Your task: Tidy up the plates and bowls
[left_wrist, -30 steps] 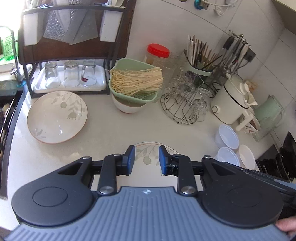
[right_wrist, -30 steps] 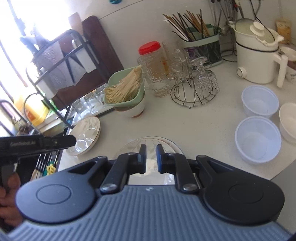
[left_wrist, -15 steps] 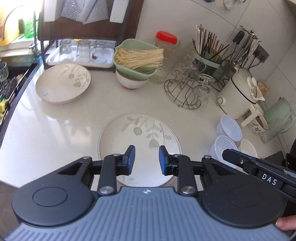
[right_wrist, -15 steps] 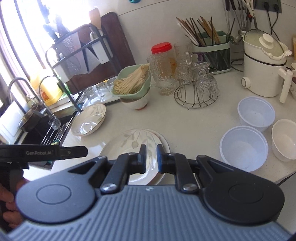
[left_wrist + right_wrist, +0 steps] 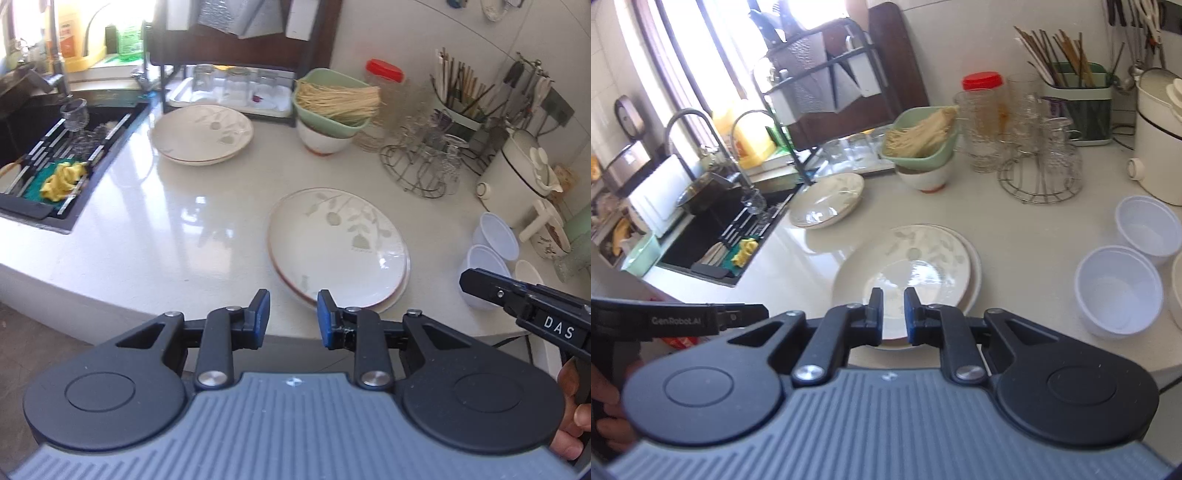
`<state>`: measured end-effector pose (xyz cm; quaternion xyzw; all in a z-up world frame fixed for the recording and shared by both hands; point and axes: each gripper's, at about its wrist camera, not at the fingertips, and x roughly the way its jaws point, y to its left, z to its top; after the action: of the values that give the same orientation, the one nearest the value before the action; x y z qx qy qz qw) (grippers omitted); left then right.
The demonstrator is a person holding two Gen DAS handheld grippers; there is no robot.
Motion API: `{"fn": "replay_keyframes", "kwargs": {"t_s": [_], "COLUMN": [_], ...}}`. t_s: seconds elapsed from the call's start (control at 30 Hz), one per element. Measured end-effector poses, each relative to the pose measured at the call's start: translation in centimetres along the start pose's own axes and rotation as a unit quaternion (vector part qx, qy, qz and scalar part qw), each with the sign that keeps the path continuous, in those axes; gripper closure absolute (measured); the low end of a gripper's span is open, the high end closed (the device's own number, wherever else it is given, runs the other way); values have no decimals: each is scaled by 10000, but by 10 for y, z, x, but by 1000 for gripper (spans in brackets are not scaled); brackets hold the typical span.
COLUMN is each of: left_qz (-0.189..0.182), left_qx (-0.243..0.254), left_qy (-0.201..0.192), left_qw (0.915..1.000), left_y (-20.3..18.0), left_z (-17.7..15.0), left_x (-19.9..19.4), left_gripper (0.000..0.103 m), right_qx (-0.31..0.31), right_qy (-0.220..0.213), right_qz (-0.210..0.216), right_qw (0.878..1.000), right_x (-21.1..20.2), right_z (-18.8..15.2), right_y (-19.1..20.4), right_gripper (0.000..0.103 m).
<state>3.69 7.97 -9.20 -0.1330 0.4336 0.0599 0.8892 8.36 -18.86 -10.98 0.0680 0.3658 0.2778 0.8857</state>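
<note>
Landmark = the leaf-print plate stack (image 5: 338,243) mid-surface; two plates, top one sitting a bit off-centre so the lower rim shows on the side toward the plastic bowls.

Left gripper (image 5: 293,314): jaws apart w/ a moderate gap, nothing between them, hovering off the surface edge on the near side of the stack. Right gripper (image 5: 893,312): jaws only narrowly apart, empty as far as I can see, above the stack's near rim, not touching.

Other task items rel. to stack:
- Second leaf-print plate pair (image 5: 202,134) on the far side toward the sink (image 5: 44,162), well apart from the stack.
- White bowl (image 5: 323,142) w/ green noodle basket (image 5: 332,103) sitting on it, far side, by the dish rack.
- Two clear plastic bowls (image 5: 1119,291) plus a white bowl at frame edge, on the side opposite the sink, near but not touching.

Step in hand, my read: between grasps; plates partly paired up, neither gripper committed. Two piles of the same pattern suggest merging comes next, or nesting the plastic bowls.

Next move needs: pick one target, open jaws wider than a rim, come in low and edge-on so one finger slips under the lip. Plates look glazed and slick, so firm pinch, lift level. Surface (image 5: 177,221) is glossy, so a plate may slide if nudged.
</note>
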Motion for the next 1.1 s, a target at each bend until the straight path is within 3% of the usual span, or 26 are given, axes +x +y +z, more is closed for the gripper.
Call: {"fn": "replay_keyframes", "kwargs": {"t_s": [0.17,0.57,0.73,0.87,1.1], "left_qz": [123,478,381,64,13], "left_qx": [-94,-254,-438,-496,-532], "left_qy": [-152,-8,69,54,10], "left_qw": [9998,9985,9983,9987,9986], "left_y": [10,45,66,82,122], "left_z": [3,-4,-1,11,42], "left_x": [-20,-32,-21,-2,28], "left_gripper": [68,68,68,68,68], "right_qx": [-152,-171,-319,-350,-365], "right_qy": [125,167,141,81,126], "right_qz": [160,296,282,220,109], "right_qw": [9997,9993,9990,9991,9992], "right_x": [3,23,34,44,79], "right_z": [-3,-10,-5,0,15], "right_y": [11,28,42,52,71], "right_gripper": [88,88,88,88,88]}}
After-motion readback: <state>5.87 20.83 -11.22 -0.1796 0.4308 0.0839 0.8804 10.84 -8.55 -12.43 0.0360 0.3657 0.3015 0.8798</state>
